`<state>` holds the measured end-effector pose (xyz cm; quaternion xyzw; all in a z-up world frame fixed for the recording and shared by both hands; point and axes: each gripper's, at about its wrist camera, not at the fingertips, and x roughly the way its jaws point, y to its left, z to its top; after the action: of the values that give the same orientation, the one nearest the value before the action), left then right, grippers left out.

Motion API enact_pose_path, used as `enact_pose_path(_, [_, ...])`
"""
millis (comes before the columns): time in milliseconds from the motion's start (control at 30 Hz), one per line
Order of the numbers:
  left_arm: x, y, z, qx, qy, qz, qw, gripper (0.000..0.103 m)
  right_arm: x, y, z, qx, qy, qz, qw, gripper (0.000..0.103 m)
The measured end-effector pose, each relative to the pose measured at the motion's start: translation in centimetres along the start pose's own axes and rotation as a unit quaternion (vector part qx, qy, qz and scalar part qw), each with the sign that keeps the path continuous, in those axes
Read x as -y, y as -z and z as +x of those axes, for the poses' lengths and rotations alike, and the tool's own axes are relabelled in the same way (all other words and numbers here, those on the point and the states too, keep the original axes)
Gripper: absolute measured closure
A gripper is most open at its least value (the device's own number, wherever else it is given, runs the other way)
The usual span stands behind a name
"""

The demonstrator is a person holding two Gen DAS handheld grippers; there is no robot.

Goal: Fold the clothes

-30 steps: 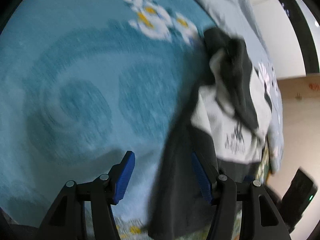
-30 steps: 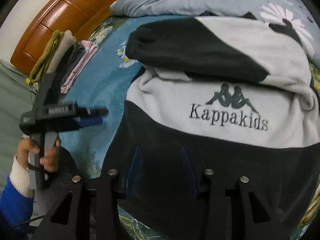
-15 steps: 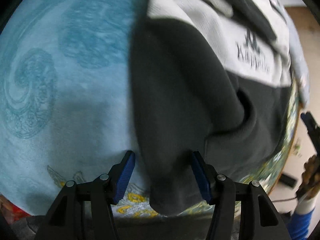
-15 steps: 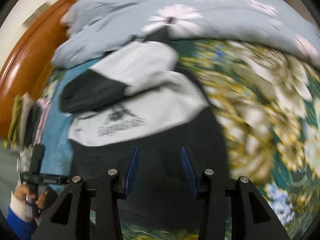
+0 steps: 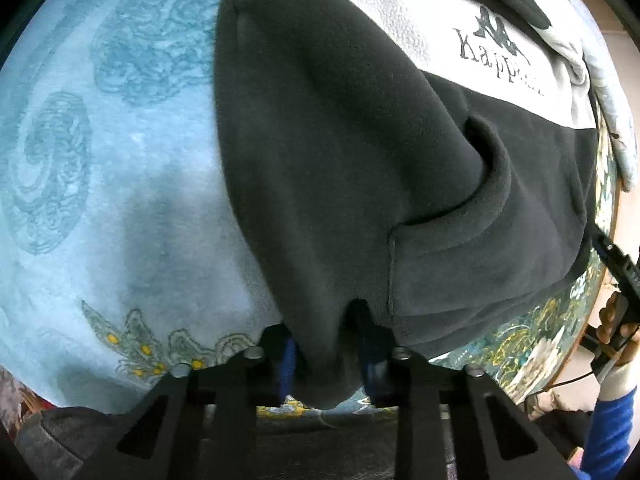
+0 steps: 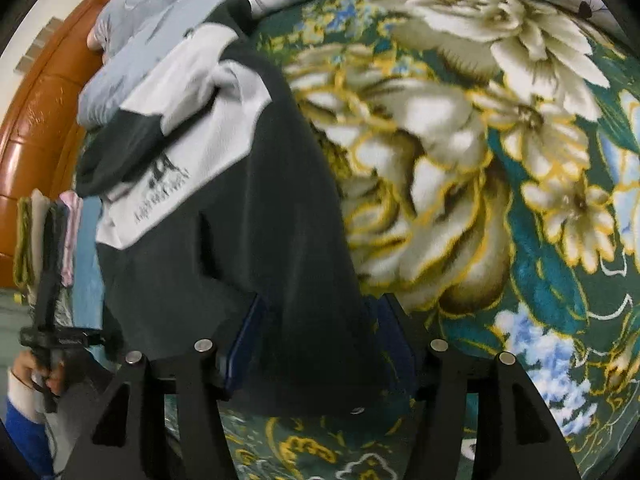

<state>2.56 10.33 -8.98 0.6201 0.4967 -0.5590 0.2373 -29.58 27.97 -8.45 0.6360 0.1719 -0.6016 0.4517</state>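
Now, left wrist view: the left gripper [image 5: 326, 354] is clamped on the dark hem of the sweatshirt [image 5: 360, 160], a bunch of fleece pinched between its blue pads.
Sweatshirt here: black below, grey-white band above with a printed logo, spread across the bed; a pocket opening [image 5: 476, 184] gapes in the black part.
Bedspread: pale blue blanket [image 5: 100, 160] with swirl patterns lies to the left of the garment, touching its edge.
Far right edge: the person's right hand [image 5: 616, 328] holds the other tool, blue sleeve below it.

Right wrist view: the right gripper [image 6: 320, 344] has its pads on both sides of the sweatshirt's [image 6: 248, 240] black hem, gripping it.
Floral blanket [image 6: 460, 160]: green with big cream flowers, beside and under the garment on the right.
Duvet [image 6: 168, 12]: grey-blue, bunched along the top.
Headboard [image 6: 36, 112]: brown wood, far left.
Folded stack [image 6: 44, 240]: several folded clothes near the headboard.
Left hand [image 6: 40, 368]: holding its tool, low left.
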Motion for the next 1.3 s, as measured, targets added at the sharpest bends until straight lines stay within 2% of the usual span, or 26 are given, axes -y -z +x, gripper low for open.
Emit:
enact_pose_path(67, [0.2,0.3,-0.5,0.011,0.001,-0.002,0.9999,0.090,0.0,0.5,0.5,-0.006,0.003,-0.007,1.000,0.042])
enact_pose_path(100, [0.2,0.5,-0.8,0.017,0.003,-0.004,0.9998,0.092,-0.1,0.8,0.5,-0.005,0.004,-0.012,1.000,0.046])
enact_pose_path(133, [0.2,0.7,-1.2,0.026,0.009,-0.007,0.9996,0.092,-0.3,1.0,0.3,-0.007,0.002,-0.016,1.000,0.073])
enact_pose_path(167, [0.1,0.9,-1.7,0.034,0.017,-0.010,0.9992,0.093,-0.5,1.2,0.1,-0.008,0.000,-0.021,1.000,0.093])
enact_pose_path(300, [-1.2,1.9,-4.9,0.083,0.078,-0.031,0.9930,0.095,-0.1,1.3,-3.2,0.022,-0.058,-0.011,0.998,0.094])
enact_pose_path(467, [-2.6,4.8,-9.5,0.138,0.109,-0.004,0.9844,0.095,-0.6,1.3,-9.1,0.064,-0.127,-0.021,0.990,0.095])
enact_pose_path(667, [-3.5,9.9,-12.5,0.148,0.164,0.011,0.9753,0.096,-2.0,4.2,-12.8,0.038,-0.162,-0.054,0.985,0.095])
enact_pose_path(800, [-2.7,8.9,-11.7,0.139,0.157,0.003,0.9777,0.096,-1.9,2.9,-11.2,0.033,-0.141,-0.033,0.989,0.095])
enact_pose_path(900, [-2.7,7.3,-10.8,0.131,0.171,-0.015,0.9765,0.096,-1.2,1.5,-9.5,0.022,-0.134,0.003,0.991,0.095])
enact_pose_path(1033, [-3.8,4.6,-10.9,0.136,0.200,-0.046,0.9692,0.095,-2.4,-2.3,-9.6,0.030,-0.166,0.019,0.985,0.095])
enact_pose_path(1100, [-5.0,2.7,-11.5,0.143,0.223,-0.069,0.9618,0.095,-3.0,-5.2,-9.8,0.045,-0.186,0.027,0.981,0.095])
enact_pose_path(1167, [-6.5,0.3,-12.2,0.153,0.256,-0.101,0.9492,0.095,-3.6,-8.8,-9.7,0.066,-0.208,0.044,0.975,0.095])
enact_pose_path(1233, [-8.0,-2.3,-13.0,0.179,0.298,-0.137,0.9277,0.095,-4.0,-12.6,-8.5,0.080,-0.218,0.072,0.970,0.095])
enact_pose_path(1300, [-9.5,-5.0,-13.6,0.204,0.338,-0.173,0.9025,0.095,-4.4,-16.2,-6.7,0.086,-0.220,0.108,0.966,0.095])
